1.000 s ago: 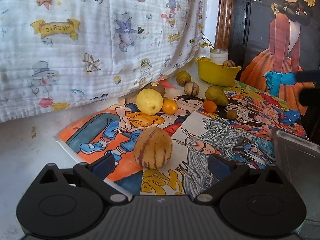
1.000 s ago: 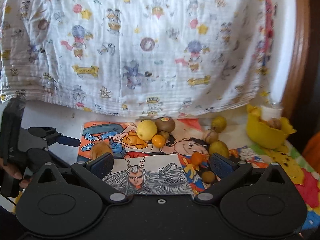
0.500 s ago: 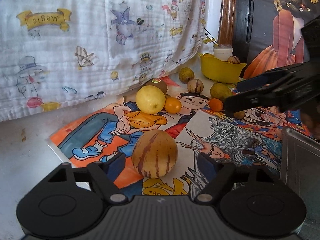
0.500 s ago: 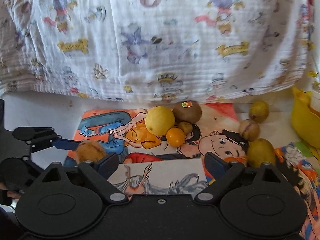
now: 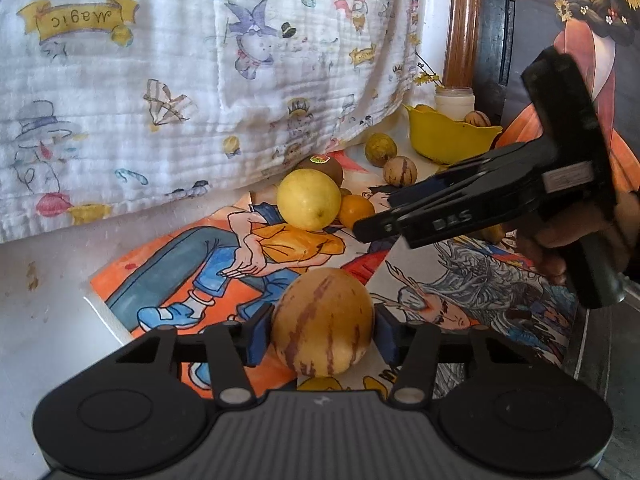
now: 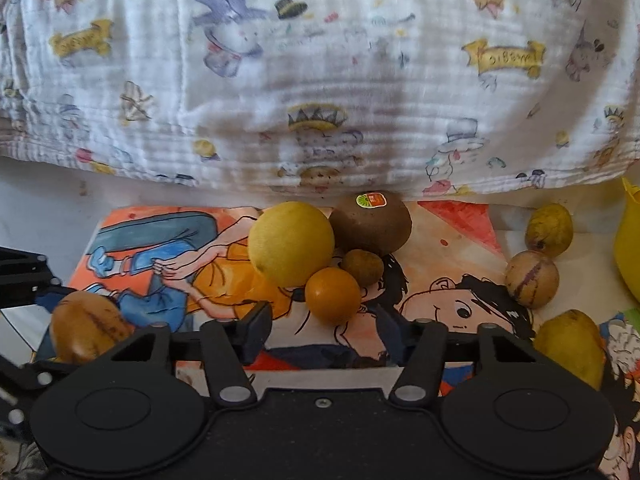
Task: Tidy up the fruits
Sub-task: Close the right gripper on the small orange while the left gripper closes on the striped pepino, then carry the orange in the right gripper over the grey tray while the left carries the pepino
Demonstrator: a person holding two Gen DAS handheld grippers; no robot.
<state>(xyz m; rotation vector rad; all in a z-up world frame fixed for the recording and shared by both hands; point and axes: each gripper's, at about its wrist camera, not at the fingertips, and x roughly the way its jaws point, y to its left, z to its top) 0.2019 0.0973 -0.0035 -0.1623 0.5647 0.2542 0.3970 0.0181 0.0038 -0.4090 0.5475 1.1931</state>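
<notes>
Left wrist view
left gripper (image 5: 322, 334): fingers closing in on the striped melon (image 5: 323, 323), blue pads look like they're right on both its sides, so I'd call that grabbed
striped melon spot: sitting low on the cartoon posters (image 5: 224, 264) covering the worktop, right in front of the camera
fruit pile: big yellow lemon (image 5: 309, 199) further back, small orange (image 5: 356, 210) tucked against its right side, brown kiwi (image 5: 322, 165) with a sticker behind them
right gripper (image 5: 362, 230): poking in from the right, fingertips ending just next to the small orange, a hand (image 5: 576, 236) wrapped around its handle
yellow bowl (image 5: 448, 138): way at the back right, one striped fruit peeking out of it, two more loose fruits near its left side
backdrop: white cartoon-print cloth (image 5: 200, 80) hanging behind everything

Right wrist view
right gripper (image 6: 325, 330): fingers closing, the small orange (image 6: 333, 295) sits just ahead between the tips but the pads aren't on it, nothing gripped
neighbours: lemon (image 6: 291, 243) touching the orange on its upper left, kiwi (image 6: 375, 222) behind, a little brown fruit (image 6: 362, 267) wedged between them
far left: the striped melon (image 6: 89, 332) again, with the left gripper's black frame beside it
right side: another small striped fruit (image 6: 531, 278), two yellowish-green ones, and the bowl's edge (image 6: 628, 248)
</notes>
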